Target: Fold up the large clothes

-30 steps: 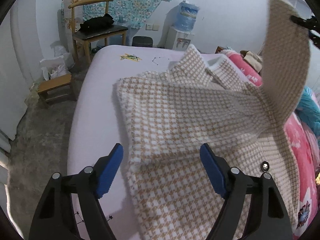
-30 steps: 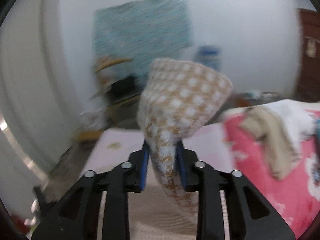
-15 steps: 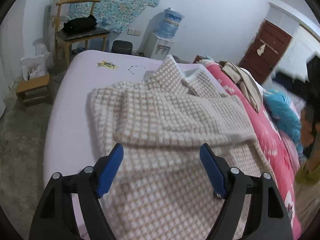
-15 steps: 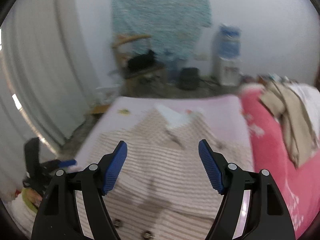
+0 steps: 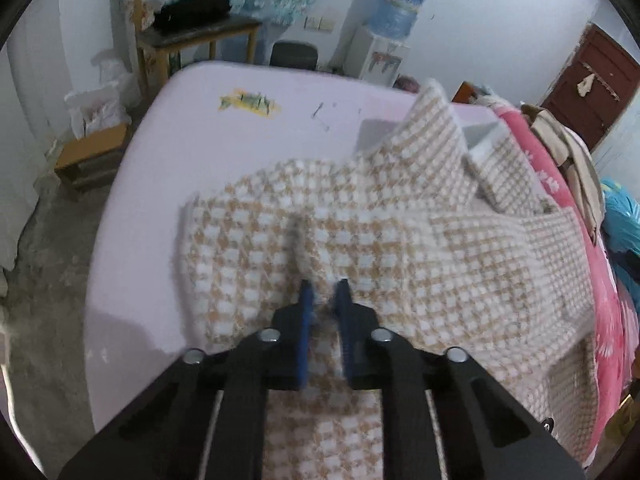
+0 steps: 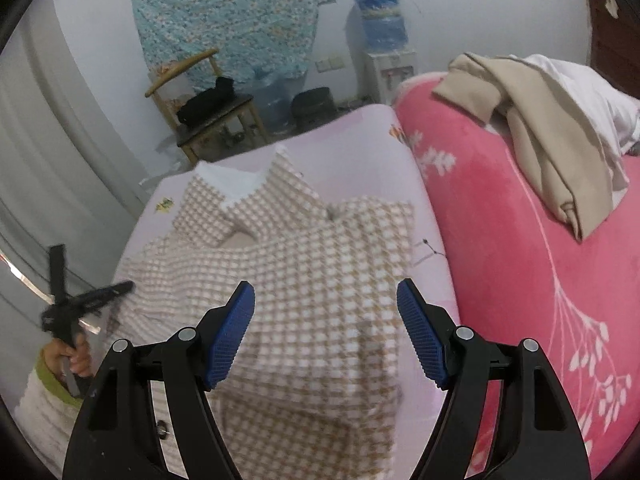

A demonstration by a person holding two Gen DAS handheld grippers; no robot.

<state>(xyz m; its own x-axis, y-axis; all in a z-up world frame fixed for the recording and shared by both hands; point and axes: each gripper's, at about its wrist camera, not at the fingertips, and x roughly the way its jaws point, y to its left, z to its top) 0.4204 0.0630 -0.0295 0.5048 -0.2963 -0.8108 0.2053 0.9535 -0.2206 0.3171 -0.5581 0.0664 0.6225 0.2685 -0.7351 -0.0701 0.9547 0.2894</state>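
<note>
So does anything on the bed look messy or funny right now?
Yes. The checked coat is bunched where the left hand-held gripper pinches a ridge of it, and its collar sticks up instead of lying flat. A beige garment lies crumpled on the pink blanket.

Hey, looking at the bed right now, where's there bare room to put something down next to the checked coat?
Bare lilac sheet lies between the checked coat and the bed's edge toward the floor, and past the collar toward the wooden chair. It is crowded by the pink blanket, where the beige garment is piled.
</note>
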